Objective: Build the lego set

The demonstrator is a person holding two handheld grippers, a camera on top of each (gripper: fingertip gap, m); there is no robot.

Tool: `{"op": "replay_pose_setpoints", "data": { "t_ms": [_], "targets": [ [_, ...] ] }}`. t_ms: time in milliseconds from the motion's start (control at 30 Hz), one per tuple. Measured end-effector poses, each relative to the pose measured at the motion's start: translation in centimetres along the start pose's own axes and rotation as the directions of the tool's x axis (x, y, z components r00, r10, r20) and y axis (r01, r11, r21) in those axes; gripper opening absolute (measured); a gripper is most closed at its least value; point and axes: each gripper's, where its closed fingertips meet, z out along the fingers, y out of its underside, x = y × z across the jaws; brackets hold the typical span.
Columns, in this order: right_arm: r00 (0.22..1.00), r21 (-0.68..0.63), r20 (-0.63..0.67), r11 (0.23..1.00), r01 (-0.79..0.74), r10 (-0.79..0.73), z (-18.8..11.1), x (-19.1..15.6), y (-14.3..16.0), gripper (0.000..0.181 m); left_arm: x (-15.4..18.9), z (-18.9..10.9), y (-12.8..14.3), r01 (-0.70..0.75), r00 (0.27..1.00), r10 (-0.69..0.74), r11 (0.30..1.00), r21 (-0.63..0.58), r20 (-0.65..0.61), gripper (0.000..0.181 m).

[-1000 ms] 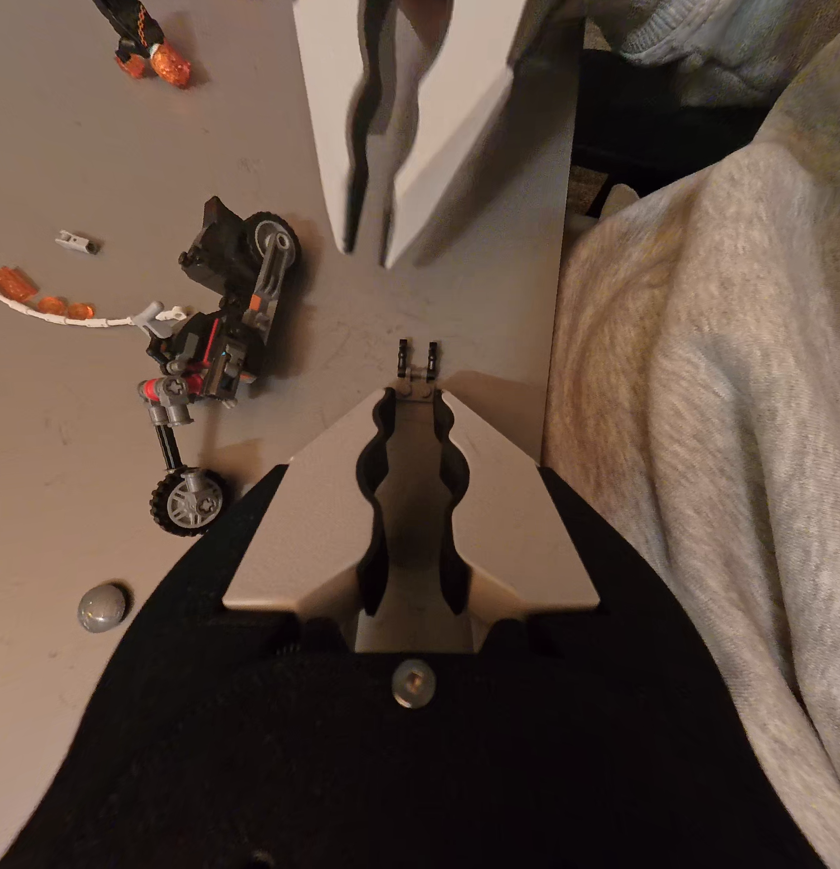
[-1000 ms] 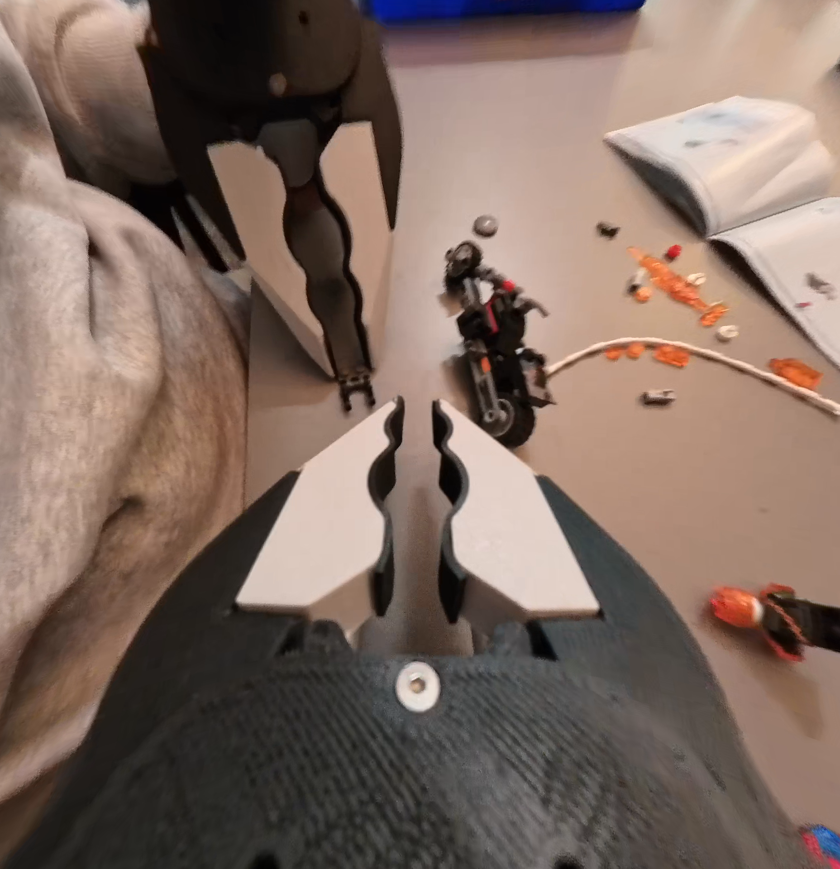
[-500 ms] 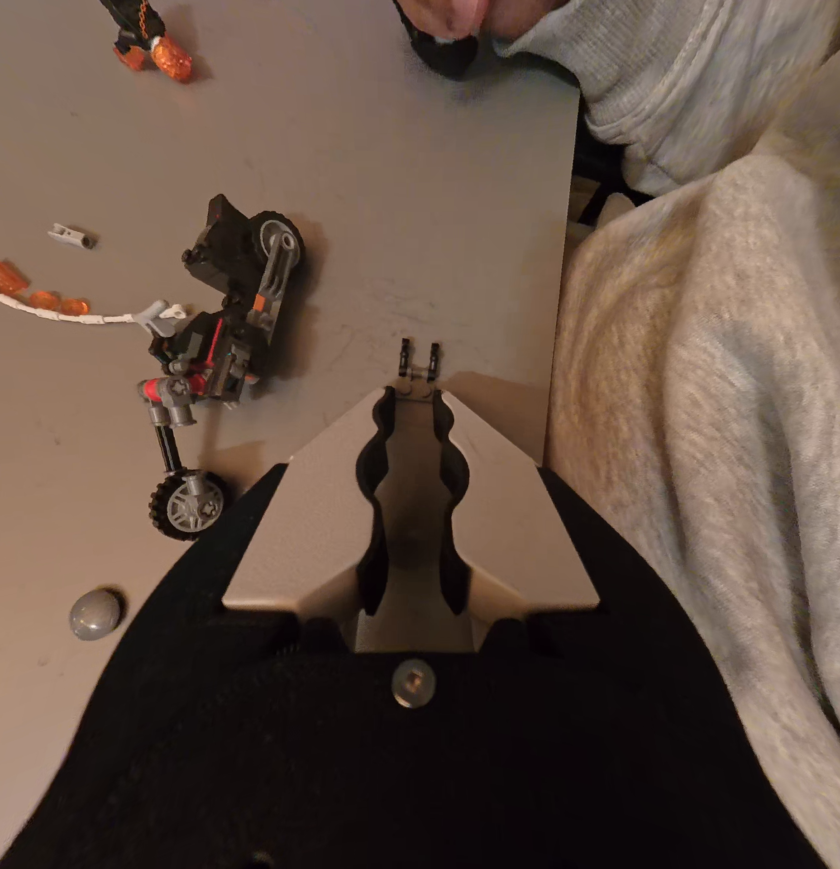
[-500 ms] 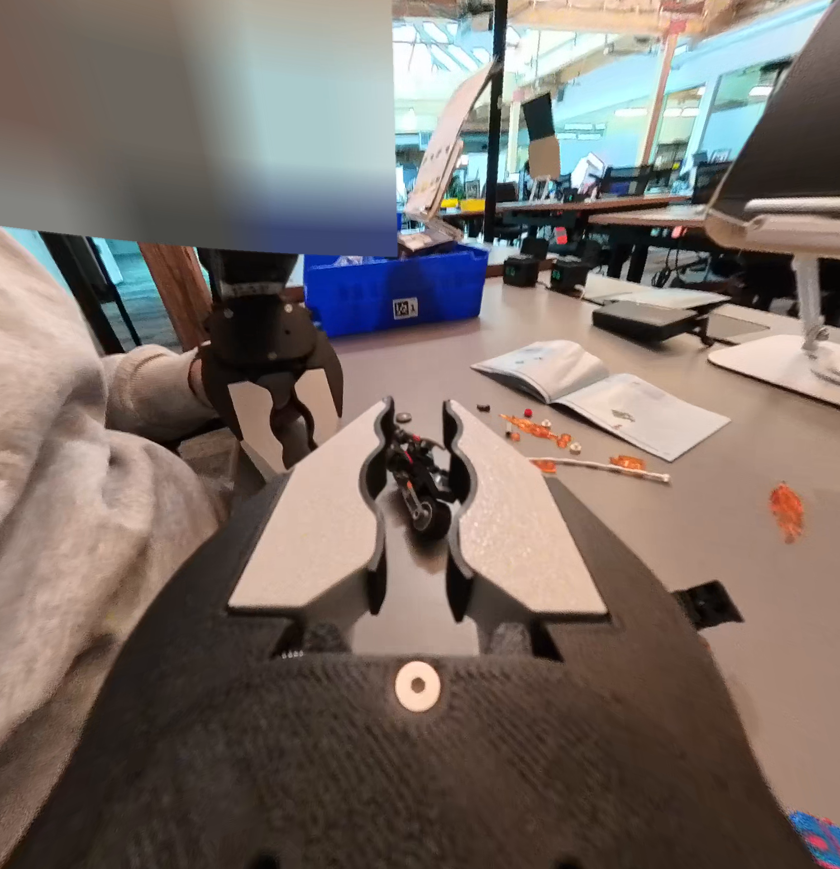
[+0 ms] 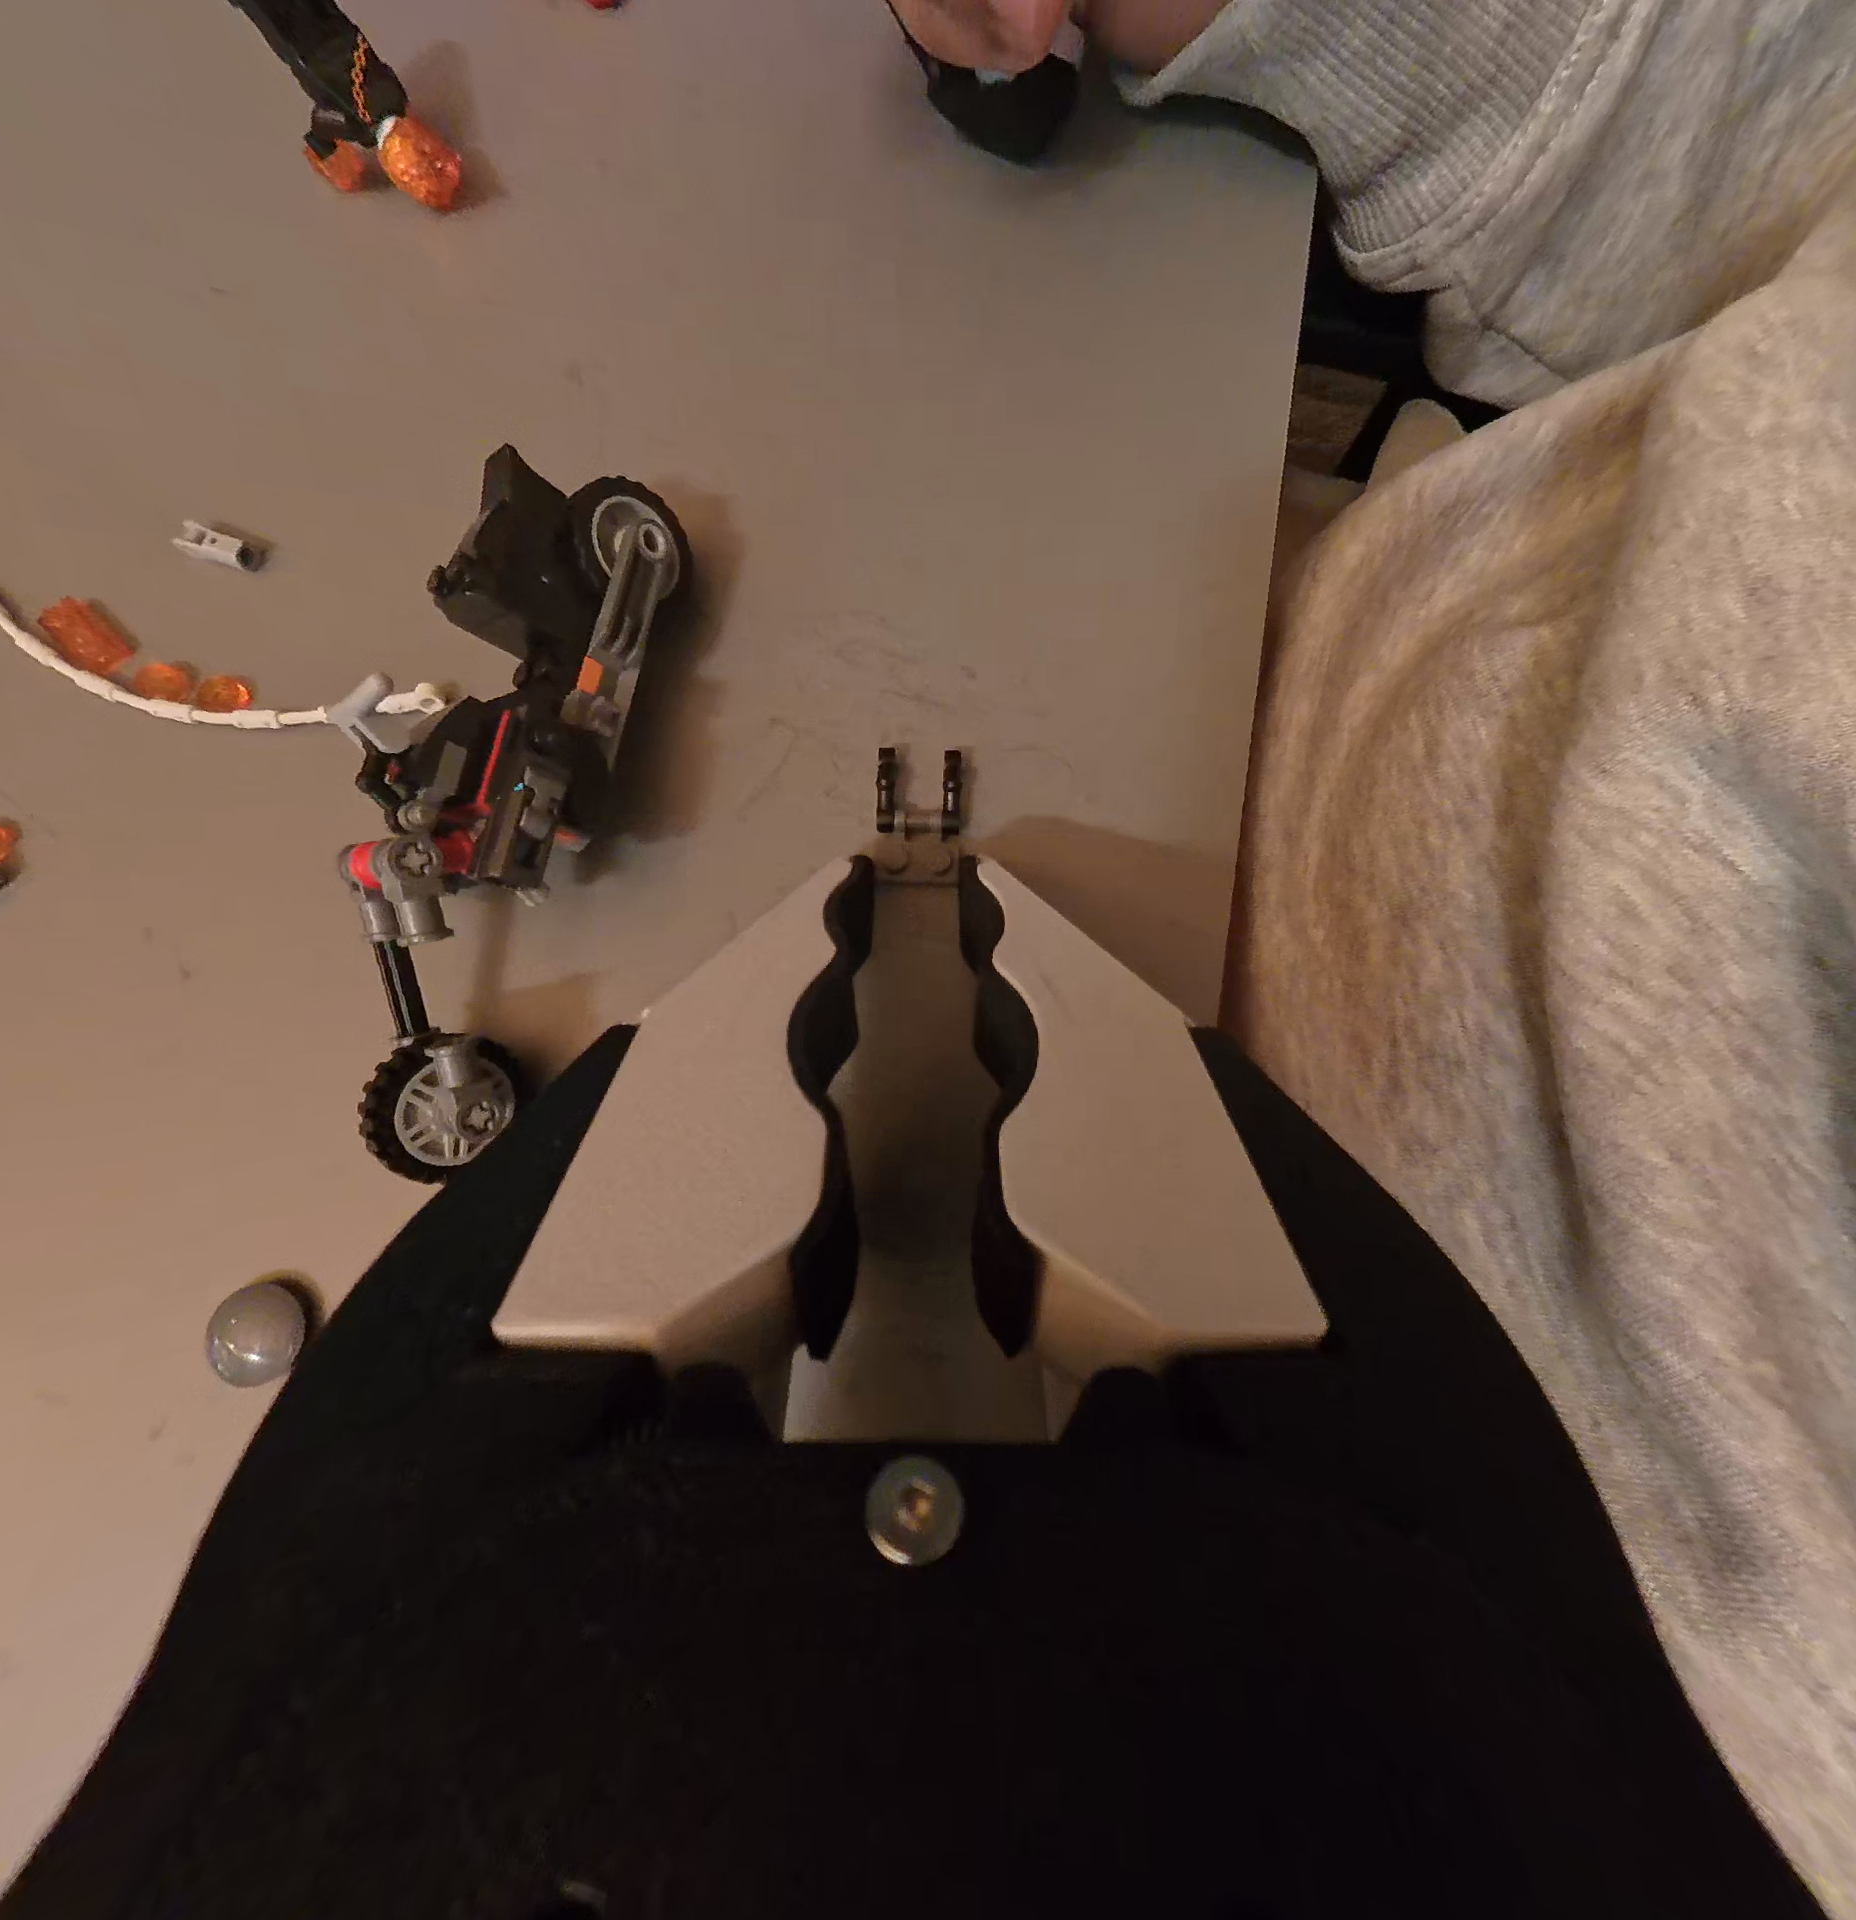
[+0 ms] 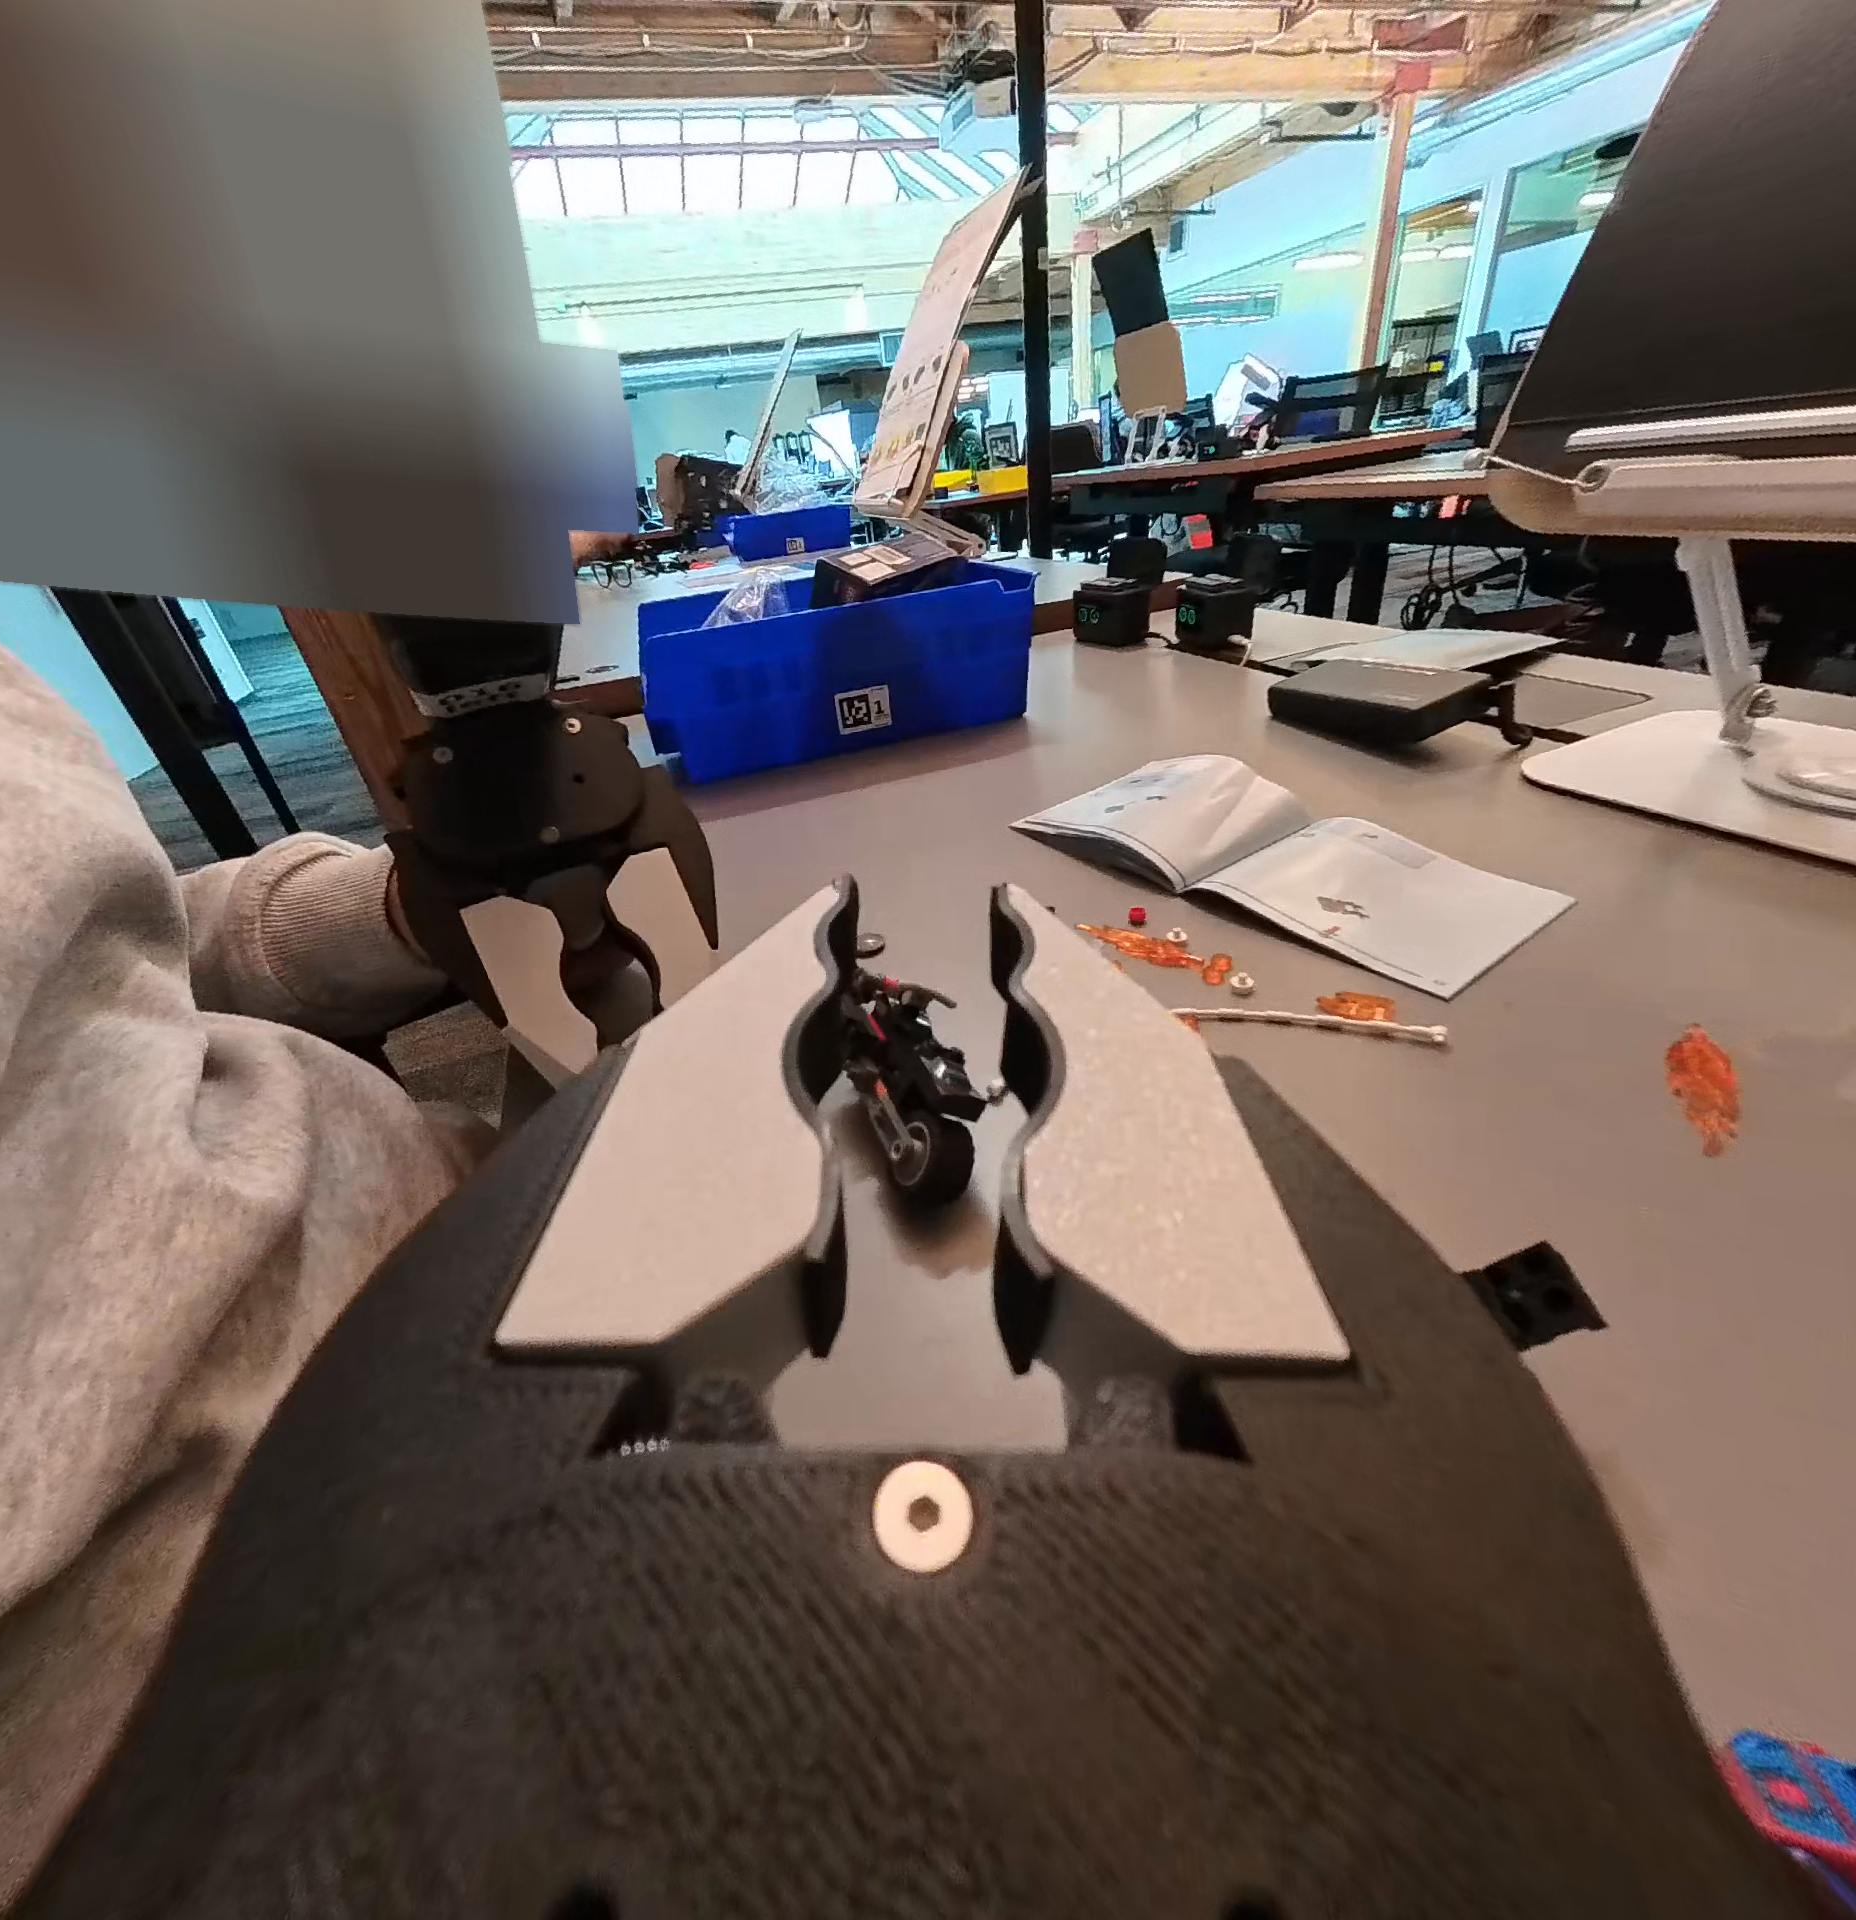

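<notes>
Grey clip part (image 5: 916, 831): we hold it at the left gripper (image 5: 916, 868) tips, jaws closed on its plate (shallow bite); a twist could drop it.
Right gripper (image 6: 922, 914): parted, empty.
Motorcycle (image 5: 519, 769): on its side on the table (image 5: 903, 416), apart; pressing could skid it.

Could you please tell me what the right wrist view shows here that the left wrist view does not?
Only the right wrist view shows the open instruction booklet, the blue bin, a monitor stand and the open right gripper. Only the left wrist view shows the small grey-and-black clip piece pinched at the left gripper tips, and a grey dome piece. Both show the lego motorcycle and the white chain on the grey table.
</notes>
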Motion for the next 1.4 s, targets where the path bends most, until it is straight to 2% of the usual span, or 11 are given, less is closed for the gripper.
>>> {"op": "replay_pose_setpoints", "data": {
  "t_ms": [267, 367, 533, 667, 733, 800, 900, 967, 1100, 1267, 1400],
  "targets": [
    [1.0, 0.004, -0.005, 1.0, 0.003, -0.003, -0.1, 0.0, 0.0, 0.023, -0.4, -0.2, -0.2, 0.02, 1.0, -0.021, 1.0, 0.015, 0.017, 0.017],
    [1.0, 0.007, -0.01, 1.0, -0.004, 0.005, -0.1, 0.2, -0.1, 0.025, -0.5, -1.7, -1.9, -0.013, 0.998, 0.003, 0.987, 0.161, 0.061, 0.039],
    [0.999, 0.006, -0.021, 0.999, -0.031, 0.031, -0.1, 0.7, -0.1, 0.026, -2.2, -4.7, -4.8, 0.126, 0.99, -0.139, 0.924, 0.361, 0.01, 0.045],
    [0.998, 0.027, -0.031, 0.998, -0.055, 0.056, -0.3, 1.1, -0.4, 0.026, -7.6, -6.4, -5.7, 0.16, 0.932, -0.27, 0.904, 0.397, 0.24, 0.045],
    [0.997, 0.046, -0.051, 0.997, -0.058, 0.06, -0.6, 1.5, -0.6, 0.026, -11.4, -7.1, -5.6, 0.195, 0.85, -0.35, 0.903, 0.382, 0.394, 0.048],
    [0.995, 0.033, -0.079, 0.998, -0.062, 0.064, -1.1, 1.8, -0.4, 0.02, -14.2, -7.4, -6.2, 0.226, 0.801, -0.395, 0.895, 0.385, 0.449, 0.08],
    [0.993, 0.039, -0.104, 0.998, -0.053, 0.056, -1.8, 1.7, -0.5, 0.018, -18.5, -7.2, -8.0, 0.265, 0.759, -0.449, 0.874, 0.407, 0.471, 0.081],
    [0.993, 0.048, -0.108, 0.998, -0.047, 0.052, -2.1, 1.6, -0.6, 0.018, -22.1, -6.2, -8.4, 0.286, 0.726, -0.45, 0.885, 0.367, 0.52, 0.083],
    [0.992, 0.071, -0.112, 0.996, -0.045, 0.053, -2.7, 1.5, -0.9, 0.02, -28.5, -2.3, -5.8, 0.463, 0.618, -0.489, 0.859, 0.217, 0.615, 0.123],
    [0.991, 0.107, -0.111, 0.992, -0.069, 0.081, -3.2, 1.8, -1.3, 0.023, -29.5, 1.9, -2.0, 0.591, 0.594, -0.505, 0.802, 0.086, 0.627, 0.128],
    [0.99, 0.094, -0.117, 0.993, -0.065, 0.076, -3.1, 1.9, -1.1, 0.024, -29.4, 1.7, -1.3, 0.622, 0.607, -0.547, 0.779, 0.084, 0.576, 0.116]
  ]
}}
